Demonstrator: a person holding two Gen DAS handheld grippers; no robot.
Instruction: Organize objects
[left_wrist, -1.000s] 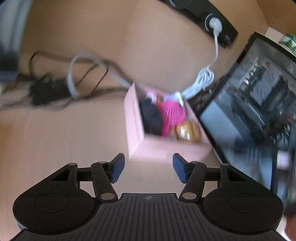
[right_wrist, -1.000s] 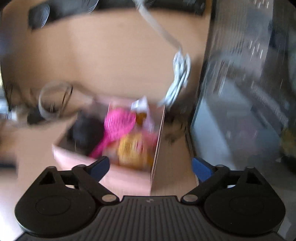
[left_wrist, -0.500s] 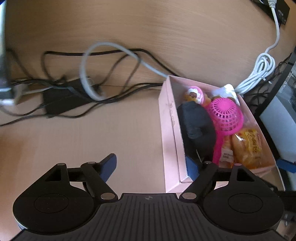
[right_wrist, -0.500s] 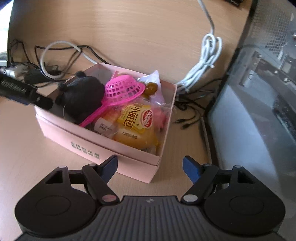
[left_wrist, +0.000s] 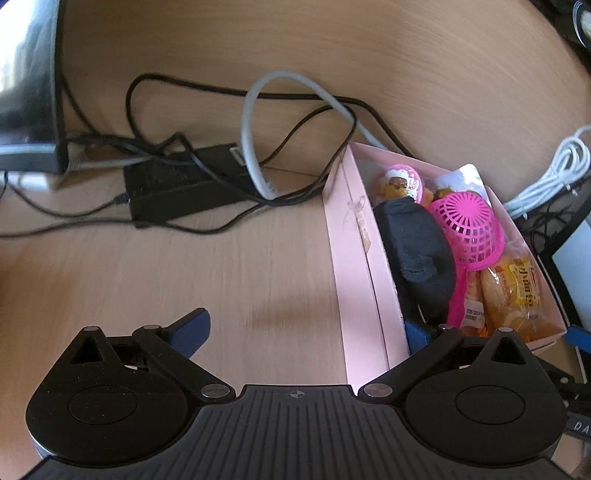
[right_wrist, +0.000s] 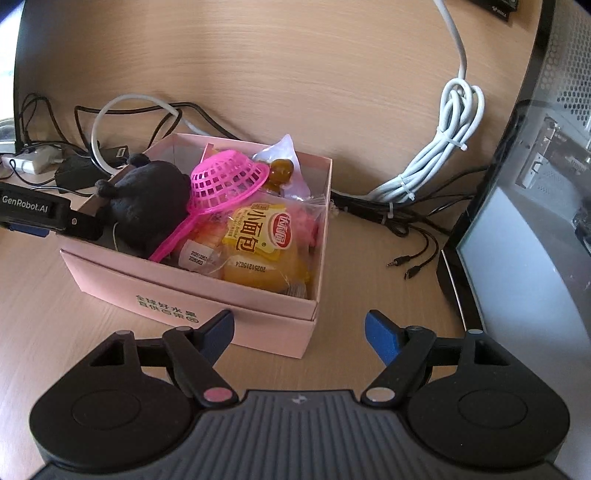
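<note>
A pink cardboard box (right_wrist: 207, 295) stands on the wooden desk, filled with a black plush toy (right_wrist: 147, 206), a pink plastic sieve (right_wrist: 225, 181), a yellow bread packet (right_wrist: 262, 251) and a jelly cup (left_wrist: 400, 182). My left gripper (left_wrist: 304, 332) straddles the box's left wall (left_wrist: 354, 266): one fingertip is outside, the other inside by the plush. Its jaws are opening and no pad presses on the wall. My right gripper (right_wrist: 299, 334) is open around the box's near right corner without touching it.
Tangled black cables and a black power brick (left_wrist: 177, 184) lie left of the box. A bundled white cable (right_wrist: 439, 147) lies behind it on the right. A computer case (right_wrist: 535, 184) stands close on the right.
Both grippers came down and closer to the box. The left jaws spread wide and now straddle the box's left wall. The right jaws narrowed a little.
</note>
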